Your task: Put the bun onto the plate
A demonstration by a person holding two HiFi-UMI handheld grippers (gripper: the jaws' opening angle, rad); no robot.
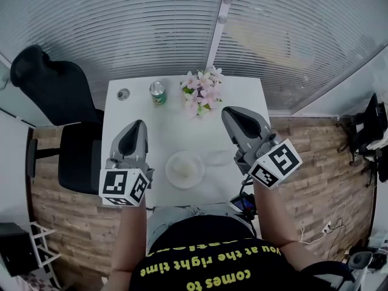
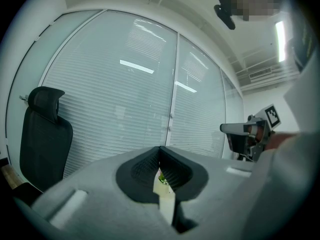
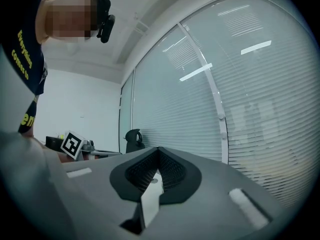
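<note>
Nearest the head camera, a black shirt with yellow lettering (image 1: 206, 265) is seen at the bottom edge, and two bare forearms are stretched out from it over a white rectangular table (image 1: 182, 132).

On the left forearm, the grey left gripper (image 1: 141, 123) with its marker cube is held above the table's left side. Its jaws are seen pressed together at the tips in the left gripper view (image 2: 160, 150), and nothing is gripped between them; only a sliver of table and a speck of green are glimpsed through the slot behind the tips. The grey right gripper (image 1: 225, 111) is held above the table's right side, and in the right gripper view (image 3: 158, 150) its jaws are likewise closed tip to tip on nothing.

Between the two grippers, near the table's front edge, a round white plate (image 1: 170, 177) is set, and the pale round bun (image 1: 185, 169) is seen lying on it, apart from both grippers.

Farther back, a green drinks can (image 1: 157, 93) is stood upright, with a small round silvery object (image 1: 123, 94) to its left and a bunch of pink and white flowers (image 1: 203, 90) to its right. A black office chair (image 1: 57, 102) is placed at the table's left. Beyond the table, tall windows covered by white slatted blinds (image 1: 151, 23) are seen.
</note>
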